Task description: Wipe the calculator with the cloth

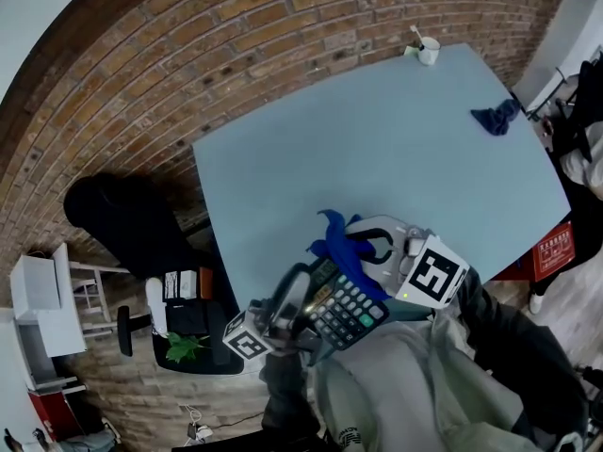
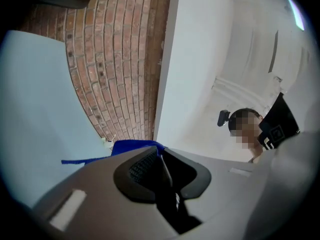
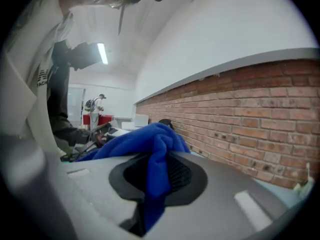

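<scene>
In the head view a dark calculator [image 1: 347, 311] with rows of pale keys is held tilted above the near edge of the light blue table [image 1: 377, 149]. My left gripper [image 1: 303, 297] is shut on its left end; in the left gripper view [image 2: 163, 173] the calculator shows as a thin dark edge [image 2: 165, 170] between the jaws. My right gripper [image 1: 364, 250] is shut on a blue cloth [image 1: 335, 243], which rests at the calculator's far edge. The right gripper view [image 3: 155, 178] shows the cloth [image 3: 150, 144] bunched and hanging between the jaws.
A second blue cloth [image 1: 497, 118] lies at the table's right side and a white cup [image 1: 428, 51] stands at its far corner. A black chair [image 1: 127, 217] stands on the brick floor to the left. A person [image 1: 582, 144] and a red box [image 1: 554, 249] are at the right.
</scene>
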A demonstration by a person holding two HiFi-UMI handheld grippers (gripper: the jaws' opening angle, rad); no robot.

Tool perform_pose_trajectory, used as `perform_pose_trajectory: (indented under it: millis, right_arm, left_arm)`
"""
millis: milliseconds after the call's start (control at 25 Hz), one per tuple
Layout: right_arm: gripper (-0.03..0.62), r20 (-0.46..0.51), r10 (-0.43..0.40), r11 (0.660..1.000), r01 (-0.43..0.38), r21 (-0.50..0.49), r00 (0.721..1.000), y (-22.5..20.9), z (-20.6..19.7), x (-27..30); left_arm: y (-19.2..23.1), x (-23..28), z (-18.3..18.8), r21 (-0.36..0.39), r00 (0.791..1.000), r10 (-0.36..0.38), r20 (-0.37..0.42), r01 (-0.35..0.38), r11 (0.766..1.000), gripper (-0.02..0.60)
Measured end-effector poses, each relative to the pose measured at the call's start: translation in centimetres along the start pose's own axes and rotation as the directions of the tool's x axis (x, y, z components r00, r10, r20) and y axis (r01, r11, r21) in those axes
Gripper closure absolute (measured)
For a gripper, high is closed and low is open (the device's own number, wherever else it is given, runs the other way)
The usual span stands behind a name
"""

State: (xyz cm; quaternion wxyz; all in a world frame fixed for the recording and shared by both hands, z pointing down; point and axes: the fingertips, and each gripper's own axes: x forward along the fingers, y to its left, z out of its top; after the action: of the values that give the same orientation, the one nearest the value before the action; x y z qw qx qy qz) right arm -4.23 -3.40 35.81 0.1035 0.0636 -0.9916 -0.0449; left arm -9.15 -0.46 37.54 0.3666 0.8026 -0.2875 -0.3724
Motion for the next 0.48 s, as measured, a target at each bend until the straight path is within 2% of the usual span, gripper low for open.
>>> perform_pose_trajectory:
  millis: [80,120,200,280,320,400,480]
  right_arm:
    - [0.543,-0.038,0.025,0.995,-0.029,-0.100,0.999,0.0,0.0,0.1]
    - [0.543,-0.052,0.039,0.990,-0.045,-0.136,0.998,0.2,0.0,0.1]
    - [0.543,-0.077,0.085,0.983,-0.096,-0.156,0.993,1.1,-0.2,-0.7]
    - [0.543,-0.110,0.134,0.979,-0.149,-0.141,0.985,2.6,-0.7,-2.3]
    - [0.543,-0.123,0.154,0.976,-0.170,-0.136,0.980,3.4,-0.8,-3.1]
    - [0.543,-0.139,0.192,0.969,-0.210,-0.133,0.972,4.8,-1.0,-4.5]
    - [0.543,-0.123,0.204,0.967,-0.219,-0.127,0.971,5.2,-0.7,-4.9]
  left_arm:
    - [-0.1,0.1,-0.3,0.002,1.000,-0.002,-0.013,0.002,1.000,0.545]
    - [-0.1,-0.1,-0.1,-0.003,1.000,-0.007,0.007,0.007,1.000,0.545]
    - [0.1,-0.5,0.9,-0.045,0.996,-0.007,0.094,0.011,0.999,0.545]
    - [0.4,-1.2,2.2,-0.104,0.981,0.009,0.191,0.012,0.994,0.545]
    - [0.5,-1.5,2.8,-0.111,0.977,0.016,0.213,0.008,0.994,0.545]
    - [0.5,-1.8,3.2,-0.103,0.979,0.015,0.204,0.007,0.995,0.545]
    - [0.0,-1.3,2.7,-0.115,0.986,-0.016,0.168,0.036,0.993,0.545]
